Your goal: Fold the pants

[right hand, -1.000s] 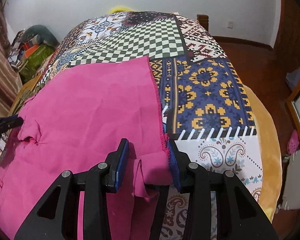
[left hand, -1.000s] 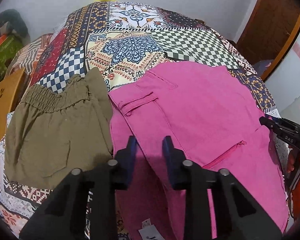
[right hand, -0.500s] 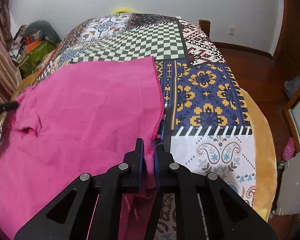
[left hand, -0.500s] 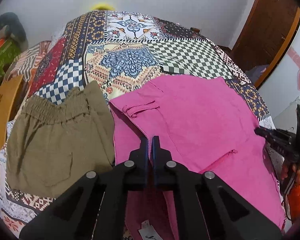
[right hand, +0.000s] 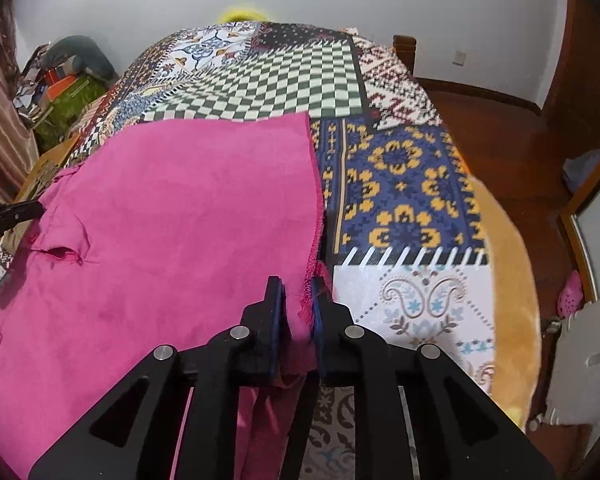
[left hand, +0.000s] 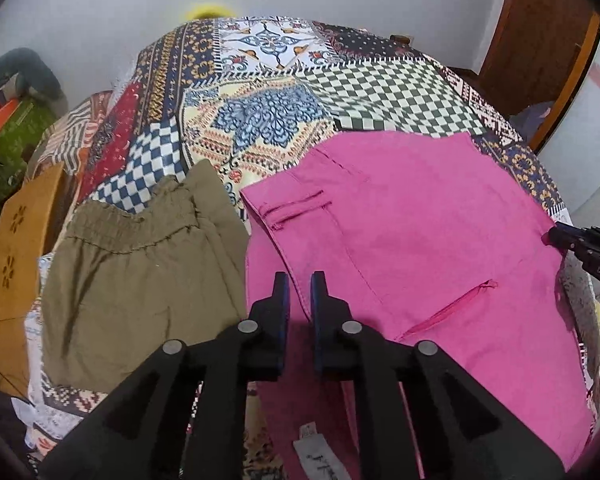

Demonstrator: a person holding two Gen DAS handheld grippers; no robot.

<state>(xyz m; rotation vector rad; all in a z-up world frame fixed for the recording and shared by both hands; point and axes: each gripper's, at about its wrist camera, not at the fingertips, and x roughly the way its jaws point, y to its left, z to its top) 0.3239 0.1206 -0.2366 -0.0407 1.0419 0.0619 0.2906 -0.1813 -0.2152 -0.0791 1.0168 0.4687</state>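
The pink pants (left hand: pixel 412 232) lie spread on the patchwork bedspread (left hand: pixel 268 92), waistband side to the left, hem to the right. My left gripper (left hand: pixel 299 286) is at the near waistband edge, its jaws a narrow gap apart with pink cloth between them. My right gripper (right hand: pixel 298 296) is shut on the pants' stitched hem edge (right hand: pixel 310 276) and holds it slightly raised. The pants fill the left of the right wrist view (right hand: pixel 172 216). The right gripper's tip shows at the left wrist view's right edge (left hand: pixel 580 240).
Olive-green pants (left hand: pixel 140 264) with an elastic waistband lie just left of the pink ones. A wooden board (left hand: pixel 16 264) stands at the bed's left side. Clutter lies by the far-left wall (right hand: pixel 60 76). Wooden floor (right hand: pixel 512 132) and a yellow mat are to the right.
Both grippers closed from wide open onto the pink pants' near edge. The left jaws now show a slightly wider gap than half a second ago. The cloth edge has lifted a little.
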